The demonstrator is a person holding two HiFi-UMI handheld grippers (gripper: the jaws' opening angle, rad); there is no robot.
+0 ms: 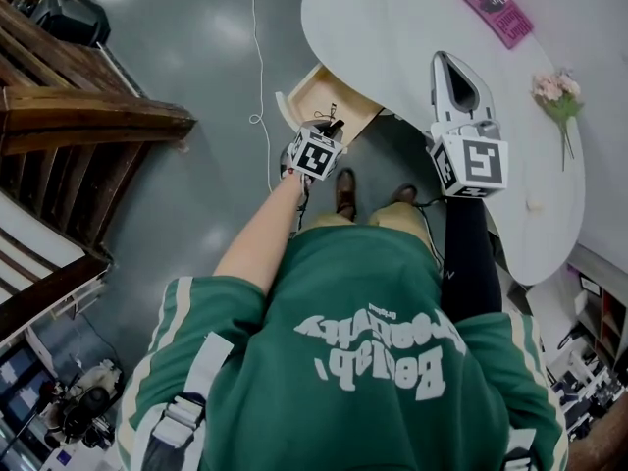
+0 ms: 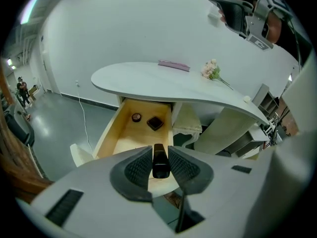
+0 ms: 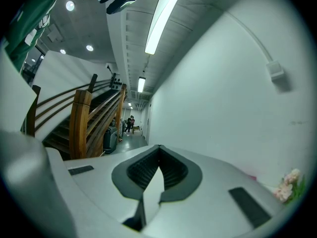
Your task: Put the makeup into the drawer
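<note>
A: Left gripper [image 2: 160,152] is poised over the open drawer [image 2: 124,135], nose tipped down. Its jaws are clamped on a small dark tube [image 2: 160,163], which is the makeup, held lengthwise between the pads.

B: And the drawer stands pulled out from under the table [image 1: 392,27] on the person's side. Two pieces already lie in it, a round compact [image 2: 136,117] and a square one [image 2: 155,123], both near the drawer's back edge.

A: So the front half is bare wood. That looks like the spot to aim for.

B: Agreed. The person would do well to lower the tube inside the side walls, close to the drawer floor, and only then let the jaws part — dropped from high up, a tube like that would probably bounce or roll.

A: Clearance matters too. The table's edge overhangs the back of the drawer, so keeping toward the front edge should spare the gripper a knock.

B: And the right gripper [image 1: 446,65]?

A: Jaws together, nothing between them. It is held level above the table, well apart from the drawer, with no part in this step.
</note>
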